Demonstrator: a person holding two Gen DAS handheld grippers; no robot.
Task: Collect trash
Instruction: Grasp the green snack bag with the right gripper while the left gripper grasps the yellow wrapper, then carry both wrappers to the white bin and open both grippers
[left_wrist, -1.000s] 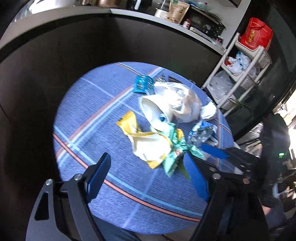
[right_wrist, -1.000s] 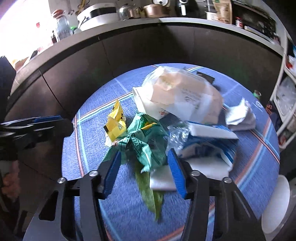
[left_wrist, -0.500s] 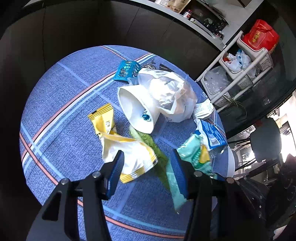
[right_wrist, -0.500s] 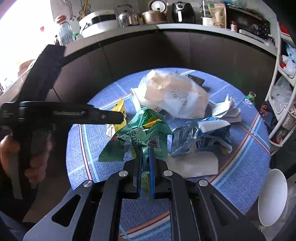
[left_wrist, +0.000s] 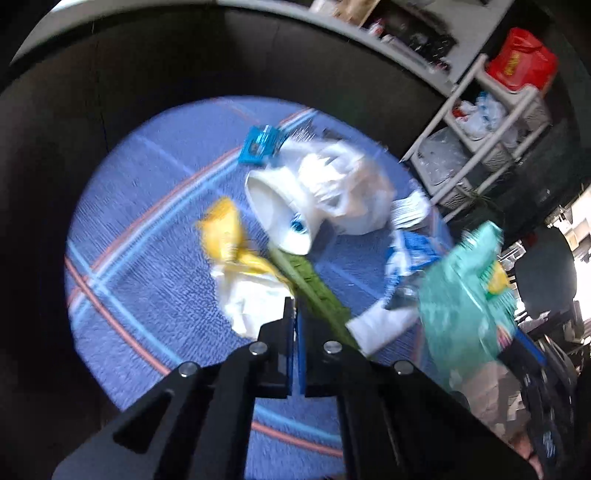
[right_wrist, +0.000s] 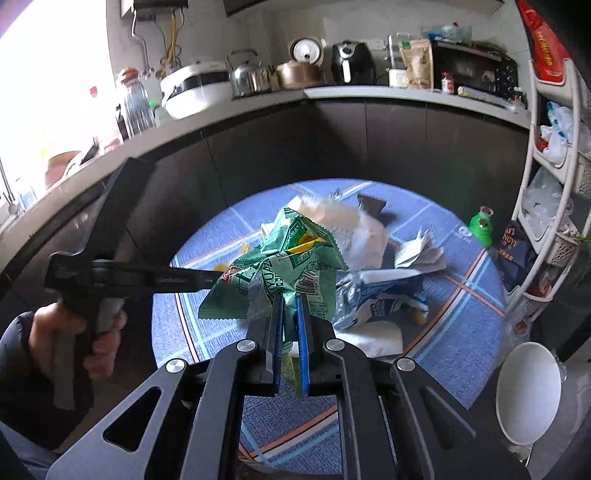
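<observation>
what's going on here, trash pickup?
Yes. A person holds a hand-held gripper in each hand over a blue round table strewn with litter. The right hand-held gripper is shut on a crumpled green wrapper, lifted off the pile. The left hand-held gripper is closed at the yellow-and-white wrapper; blur hides whether it caught it.

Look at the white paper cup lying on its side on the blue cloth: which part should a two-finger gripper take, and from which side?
Probably the rim. The white paper cup lies tipped with its open mouth facing the left wrist camera, its far end under a crumpled plastic bag. Come from the mouth side, one finger inside, one outside the thin wall.
</observation>
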